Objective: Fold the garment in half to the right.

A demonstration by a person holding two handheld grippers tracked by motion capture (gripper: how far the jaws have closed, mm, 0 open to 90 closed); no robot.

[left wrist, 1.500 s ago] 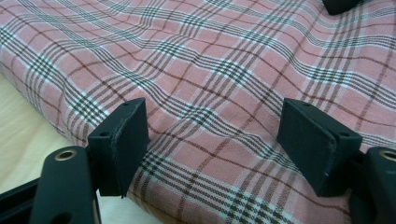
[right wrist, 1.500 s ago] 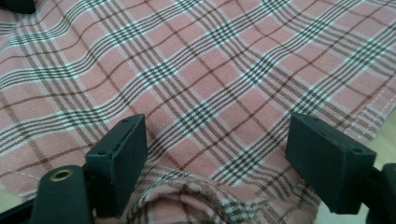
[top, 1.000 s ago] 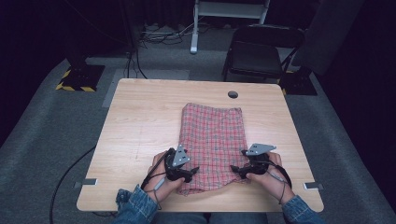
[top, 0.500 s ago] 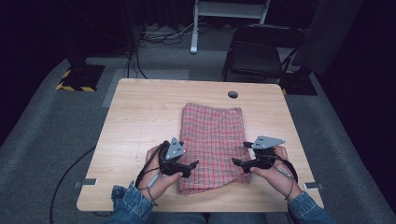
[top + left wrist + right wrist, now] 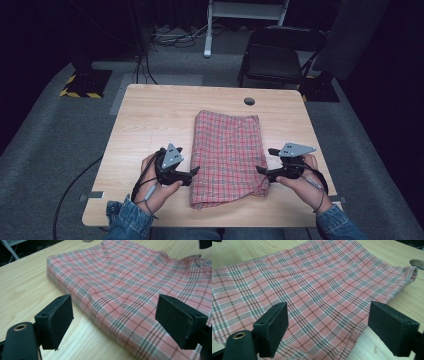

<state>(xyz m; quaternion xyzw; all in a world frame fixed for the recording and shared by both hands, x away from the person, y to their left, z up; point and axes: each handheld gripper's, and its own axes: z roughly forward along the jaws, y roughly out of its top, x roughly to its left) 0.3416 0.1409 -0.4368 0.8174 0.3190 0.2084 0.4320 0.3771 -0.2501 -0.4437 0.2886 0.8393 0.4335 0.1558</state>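
A: Two claws are seen at the near end of the wooden bench (image 5: pixel 150 120). How are they set?

B: Left claw (image 5: pixel 194 173) is held wide apart at the left edge of the folded plaid cloth (image 5: pixel 227 150), with nothing gripped between its jaws. Right claw (image 5: pixel 260 171) is likewise spread wide at the cloth's right edge, and nothing is held in it. In both gripper views the red-and-grey checked fabric is seen lying flat between and beyond the black jaws.

A: Where is the cloth placed?

B: It is laid lengthwise down the middle of the bench, its far edge just short of the round cable hole (image 5: pixel 249 101) and its near edge close to the bench's front rim. A black chair (image 5: pixel 280 55) is seen on the grey carpet beyond.

A: Can any brand, label or writing be read?

B: None can be made out on the cloth, the claws or the bench.

A: What is changed from a second ago?

B: Both claws were closer in over the cloth's near corners then; they have since been drawn outward to its sides. The cloth itself has stayed in place.
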